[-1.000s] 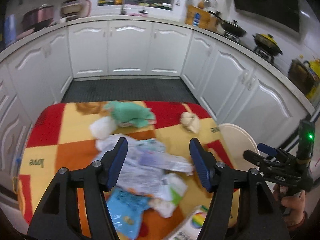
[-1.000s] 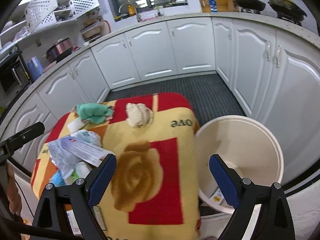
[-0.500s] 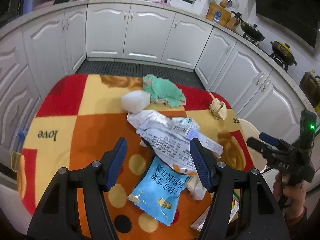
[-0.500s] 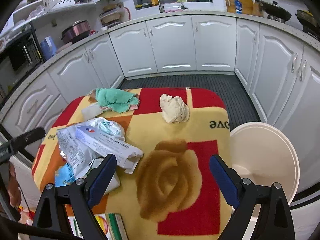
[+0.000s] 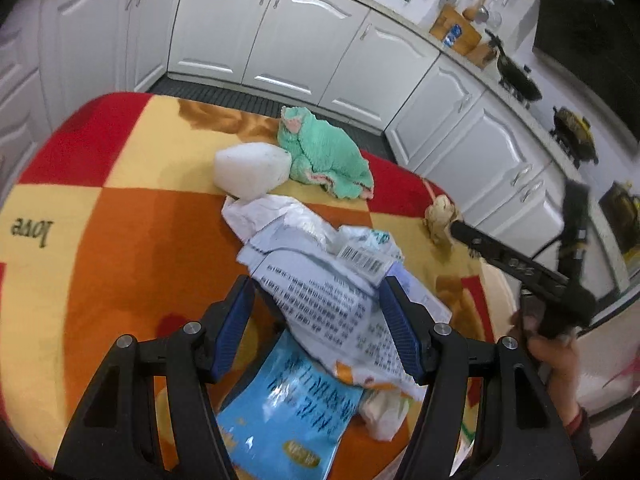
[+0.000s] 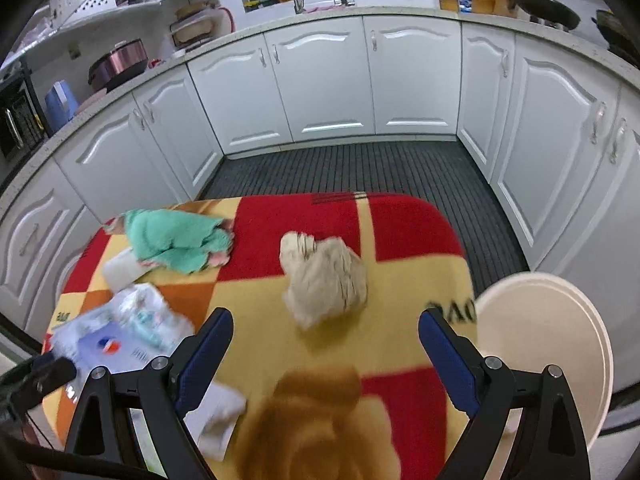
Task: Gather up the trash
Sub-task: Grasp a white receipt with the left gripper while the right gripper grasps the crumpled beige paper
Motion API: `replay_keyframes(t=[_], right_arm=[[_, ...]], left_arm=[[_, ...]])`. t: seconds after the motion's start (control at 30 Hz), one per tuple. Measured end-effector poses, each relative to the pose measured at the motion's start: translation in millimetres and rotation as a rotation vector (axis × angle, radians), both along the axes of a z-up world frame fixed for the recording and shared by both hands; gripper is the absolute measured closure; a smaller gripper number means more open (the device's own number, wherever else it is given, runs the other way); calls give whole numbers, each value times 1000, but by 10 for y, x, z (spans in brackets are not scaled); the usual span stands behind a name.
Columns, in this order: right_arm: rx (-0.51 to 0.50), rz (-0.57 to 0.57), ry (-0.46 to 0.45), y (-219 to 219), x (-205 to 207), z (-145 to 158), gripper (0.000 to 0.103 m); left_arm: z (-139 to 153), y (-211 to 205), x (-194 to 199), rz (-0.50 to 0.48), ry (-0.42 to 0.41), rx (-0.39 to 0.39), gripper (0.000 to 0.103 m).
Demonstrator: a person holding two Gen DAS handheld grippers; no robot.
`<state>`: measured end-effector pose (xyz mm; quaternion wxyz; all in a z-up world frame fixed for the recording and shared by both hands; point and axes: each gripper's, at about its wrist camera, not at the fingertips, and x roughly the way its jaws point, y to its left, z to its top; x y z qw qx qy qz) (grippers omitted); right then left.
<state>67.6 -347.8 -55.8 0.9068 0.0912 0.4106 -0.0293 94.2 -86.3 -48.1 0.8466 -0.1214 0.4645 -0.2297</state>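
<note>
Left gripper (image 5: 316,320): jaws spread, nothing pinched. It is held over the paper pile (image 5: 320,280) near the front of the blanket (image 5: 120,240); printed sheets are seen between the fingers, but the pads are not pressing on them. A blue packet (image 5: 280,412) lies under the pile's near edge, partly behind the fingers.

Right gripper (image 6: 324,344): jaws spread wide, empty. The beige wad (image 6: 324,276) lies just beyond the fingertips, on the red and yellow squares. The bin (image 6: 548,344) stands off the blanket's right edge, beside the right finger.

Other trash still on the blanket: green cloth (image 5: 324,160) touching a white block (image 5: 250,172) at the far side; a white scrap (image 6: 218,420) near the right gripper's left finger.

Judged step: approach, both grippers lining up on separate targets; nothing is collected yet by either.

Risks:
- Paper pile is loose and layered. If only the top sheet is pinched, the rest is likely left behind or dragged onto the floor.
- Thin flat sheets may be missed if the pads close above them; the blanket's pile could be caught instead and the whole cover tugged, shifting everything.
- The wad looks light and springy; a wide closure off centre could squeeze it out sideways.
- The two grippers are close together; a collision is possible if both are moved toward the bin together.
</note>
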Motion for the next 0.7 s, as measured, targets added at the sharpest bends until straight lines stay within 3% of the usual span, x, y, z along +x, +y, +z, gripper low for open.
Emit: replay_keyframes(t=[0.1, 0.17, 0.2, 0.23, 0.3, 0.4, 0.53, 0.7], right_arm=[[20, -2, 22, -30, 183, -104, 11], [46, -3, 15, -57, 245, -164, 16], [55, 2, 12, -57, 251, -181, 30], [67, 14, 12, -52, 264, -208, 50], [74, 30, 18, -24, 262, -244, 67], [68, 58, -13, 28, 184, -195, 73], [49, 100, -65, 132, 7, -25, 75], [34, 157, -125, 283, -253, 198, 75]], left_arm=[[-39, 8, 62, -4, 13, -47, 40], [-56, -8, 87, -14, 18, -53, 42], [-60, -12, 92, -22, 20, -53, 54], [-67, -20, 97, -28, 22, -48, 64], [-55, -1, 92, -33, 20, -68, 72], [44, 60, 66, -36, 9, -101, 80], [294, 154, -28, -31, -52, -84, 86], [587, 296, -146, -28, -109, -86, 89]])
